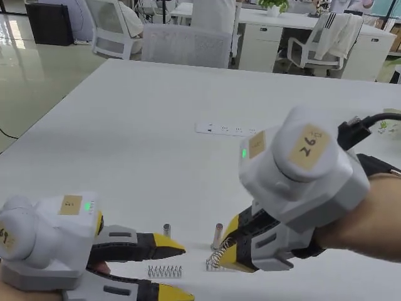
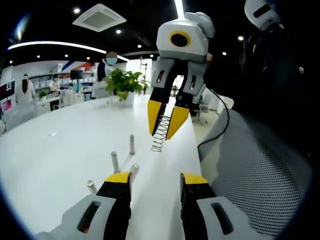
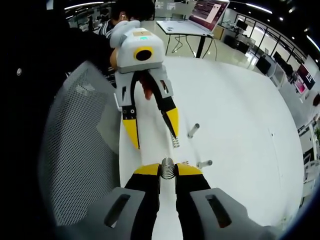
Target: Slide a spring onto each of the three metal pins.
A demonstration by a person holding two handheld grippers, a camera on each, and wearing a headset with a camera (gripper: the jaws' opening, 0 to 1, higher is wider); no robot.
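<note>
Squarely, spring [image 3: 168,167] between right gripper [image 3: 168,171] jaws, pin [image 1: 217,236] beside

A left pin [image 1: 167,229] and right pin [image 1: 218,236], short grey metal, stand upright near the desk's [image 1: 156,125] near edge. One spring [image 1: 165,271] lies flat just before the left pin; a second spring [image 1: 218,253], tilted, is clamped in the right gripper [image 1: 227,257] beside the right pin

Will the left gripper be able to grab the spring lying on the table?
Probably yes. The left gripper is open, and the loose spring seems to lie right between its jaws, with nothing blocking it.
</note>
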